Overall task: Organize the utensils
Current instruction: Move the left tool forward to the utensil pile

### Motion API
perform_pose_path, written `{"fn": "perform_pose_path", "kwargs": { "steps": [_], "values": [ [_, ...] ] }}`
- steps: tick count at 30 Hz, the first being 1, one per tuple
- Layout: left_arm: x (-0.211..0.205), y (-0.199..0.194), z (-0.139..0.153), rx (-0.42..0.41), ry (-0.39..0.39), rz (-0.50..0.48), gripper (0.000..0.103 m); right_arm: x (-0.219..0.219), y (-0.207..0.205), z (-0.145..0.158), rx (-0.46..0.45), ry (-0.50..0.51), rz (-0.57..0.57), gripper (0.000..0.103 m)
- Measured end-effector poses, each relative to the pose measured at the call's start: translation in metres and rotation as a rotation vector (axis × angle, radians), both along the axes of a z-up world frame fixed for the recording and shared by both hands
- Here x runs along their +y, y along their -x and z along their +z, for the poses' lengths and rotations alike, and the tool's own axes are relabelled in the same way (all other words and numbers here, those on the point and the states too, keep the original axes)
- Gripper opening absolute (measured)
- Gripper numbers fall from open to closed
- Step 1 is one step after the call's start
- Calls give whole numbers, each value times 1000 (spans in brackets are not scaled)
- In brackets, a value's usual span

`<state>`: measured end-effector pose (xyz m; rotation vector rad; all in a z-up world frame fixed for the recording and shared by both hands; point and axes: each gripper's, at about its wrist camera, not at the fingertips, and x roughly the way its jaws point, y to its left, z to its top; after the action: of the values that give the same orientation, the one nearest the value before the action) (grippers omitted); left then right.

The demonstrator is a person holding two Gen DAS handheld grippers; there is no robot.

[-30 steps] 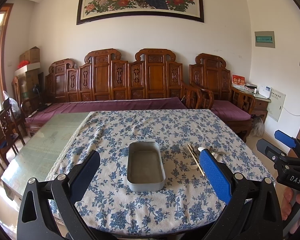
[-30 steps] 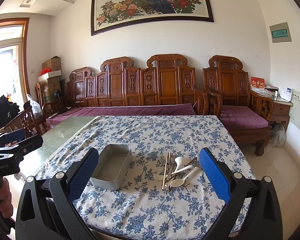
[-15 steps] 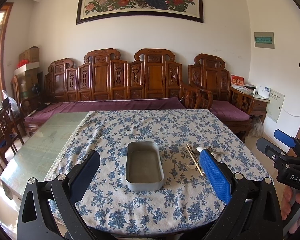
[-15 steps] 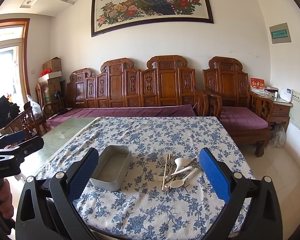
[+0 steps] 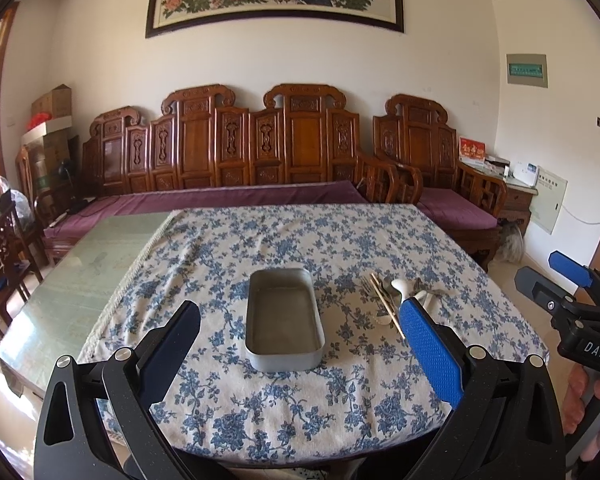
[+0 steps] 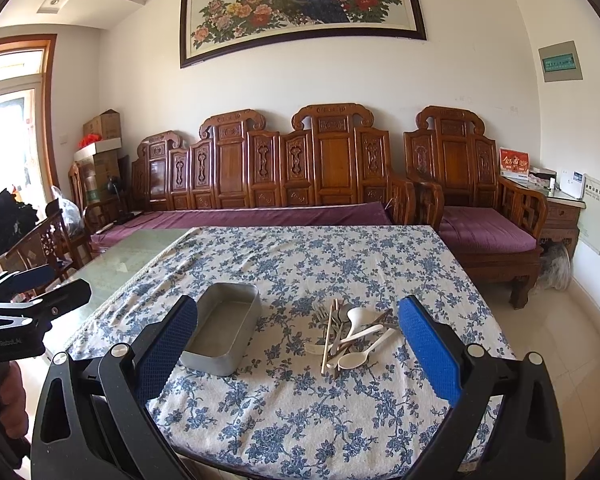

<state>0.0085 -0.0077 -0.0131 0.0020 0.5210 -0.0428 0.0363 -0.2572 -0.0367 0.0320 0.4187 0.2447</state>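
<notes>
Fingers of the left gripper [image 5: 300,340] spread wide, holding nothing; the right gripper [image 6: 298,336] likewise wide apart and unladen. Both hover off the near edge of the floral tablecloth [image 6: 340,256]. Grey metal tin [image 5: 284,318] sits near that edge; utensil pile [image 6: 348,330] of spoons, forks, chopsticks lies just right of it, apart.

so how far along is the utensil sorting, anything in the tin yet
Nothing looks done: the metal tin is empty. The utensil pile of forks, chopsticks and pale spoons lies loose on the floral tablecloth, to the tin's right. Nothing is in hand: the left gripper and right gripper are both open above the table's near edge, holding nothing. Every utensil is left to move.
</notes>
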Motion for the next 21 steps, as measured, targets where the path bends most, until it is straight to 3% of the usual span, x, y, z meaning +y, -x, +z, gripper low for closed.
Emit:
{"fn": "perform_pose_path", "kwargs": {
  "steps": [11,21],
  "values": [
    [-8,-37,-47,125,-7,-67,97,-13,-42,-51,112,16,-13,95],
    [-19,-73,-68,190,15,-139,97,-25,-84,-81,203,51,-10,78]
  ]
}}
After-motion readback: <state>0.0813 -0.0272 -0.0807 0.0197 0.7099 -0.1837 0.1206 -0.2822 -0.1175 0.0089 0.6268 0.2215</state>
